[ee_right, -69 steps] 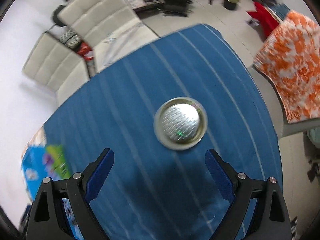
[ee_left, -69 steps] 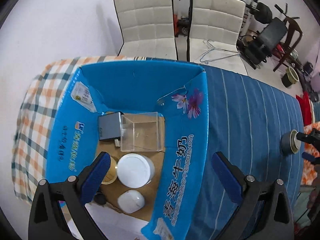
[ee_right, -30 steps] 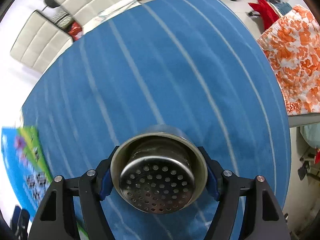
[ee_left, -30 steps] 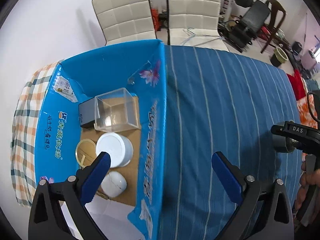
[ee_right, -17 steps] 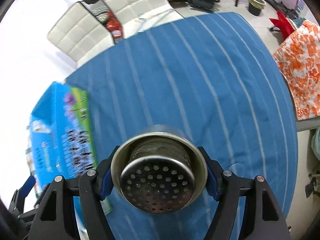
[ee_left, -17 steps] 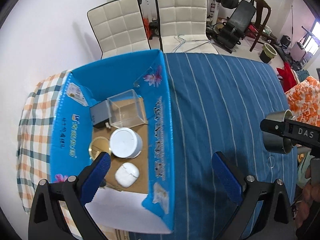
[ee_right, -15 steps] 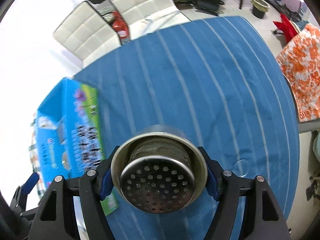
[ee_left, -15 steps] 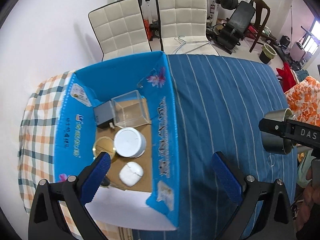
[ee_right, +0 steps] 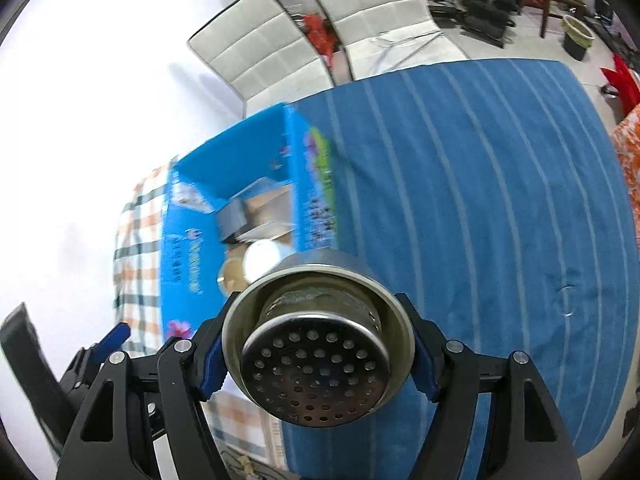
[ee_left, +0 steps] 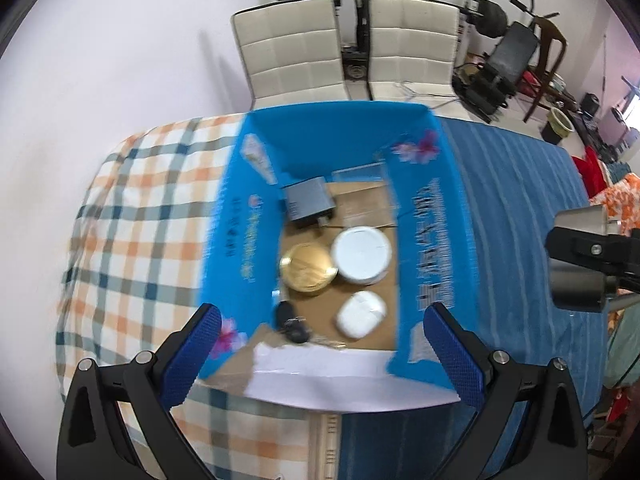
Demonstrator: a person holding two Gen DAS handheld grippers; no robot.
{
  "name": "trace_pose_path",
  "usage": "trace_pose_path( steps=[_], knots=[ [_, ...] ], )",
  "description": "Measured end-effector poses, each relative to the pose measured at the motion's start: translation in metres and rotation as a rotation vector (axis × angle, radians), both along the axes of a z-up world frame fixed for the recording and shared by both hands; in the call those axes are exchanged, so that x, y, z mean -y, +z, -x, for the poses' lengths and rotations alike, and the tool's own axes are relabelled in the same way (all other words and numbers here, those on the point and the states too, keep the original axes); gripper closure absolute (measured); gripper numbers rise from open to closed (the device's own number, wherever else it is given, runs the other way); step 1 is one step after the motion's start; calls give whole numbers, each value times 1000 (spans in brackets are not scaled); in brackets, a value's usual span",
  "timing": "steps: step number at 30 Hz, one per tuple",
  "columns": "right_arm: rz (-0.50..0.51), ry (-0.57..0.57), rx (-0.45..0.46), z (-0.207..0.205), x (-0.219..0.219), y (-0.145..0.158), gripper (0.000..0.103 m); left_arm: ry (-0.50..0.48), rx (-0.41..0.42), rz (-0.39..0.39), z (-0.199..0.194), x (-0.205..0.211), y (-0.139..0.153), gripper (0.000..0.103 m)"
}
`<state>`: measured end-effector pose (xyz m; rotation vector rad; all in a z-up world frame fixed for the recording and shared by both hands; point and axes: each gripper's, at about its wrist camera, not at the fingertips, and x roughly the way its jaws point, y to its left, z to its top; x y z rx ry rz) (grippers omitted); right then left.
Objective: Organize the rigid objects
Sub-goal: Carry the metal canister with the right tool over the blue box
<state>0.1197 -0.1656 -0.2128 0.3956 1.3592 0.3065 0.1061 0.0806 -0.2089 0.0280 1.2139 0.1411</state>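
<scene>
My right gripper (ee_right: 318, 356) is shut on a steel perforated strainer cup (ee_right: 316, 364), held in the air above the blue striped cloth. The cup (ee_left: 578, 260) and the right gripper also show at the right edge of the left wrist view. An open blue cardboard box (ee_left: 232, 236) lies below my left gripper (ee_left: 320, 356), which is open and empty. In the box lie a white round jar (ee_left: 362, 254), a gold lid (ee_left: 308, 266), a white case (ee_left: 360, 314), a grey box (ee_left: 308, 202), a clear box (ee_left: 360, 184) and a small black item (ee_left: 294, 324). The box (ee_right: 188, 240) shows left of the cup.
The table has a blue striped cloth (ee_right: 480, 200) on the right and a checked cloth (ee_left: 132, 240) on the left. Two white chairs (ee_left: 296, 56) stand behind the table, with gym gear (ee_left: 508, 56) at the back right. An orange patterned fabric (ee_right: 628, 160) lies off the right edge.
My right gripper has closed on the strainer cup, lifted it off the cloth and carried it left toward the box. My left gripper has swung left, now centred over the box.
</scene>
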Motion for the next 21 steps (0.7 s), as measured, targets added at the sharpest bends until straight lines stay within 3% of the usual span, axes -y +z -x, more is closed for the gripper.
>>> trace_pose_path(
  steps=[7, 16, 21],
  knots=[
    [-6, 82, -6, 5, -52, 0, 29, 41, -22, -3, 16, -42, -16, 0],
    [10, 172, -58, 13, -122, -33, 29, 7, -60, -20, 27, -64, -48, 0],
    [77, 205, -88, 16, -150, -65, 29, -36, -67, -2, 26, -73, -64, 0]
  ],
)
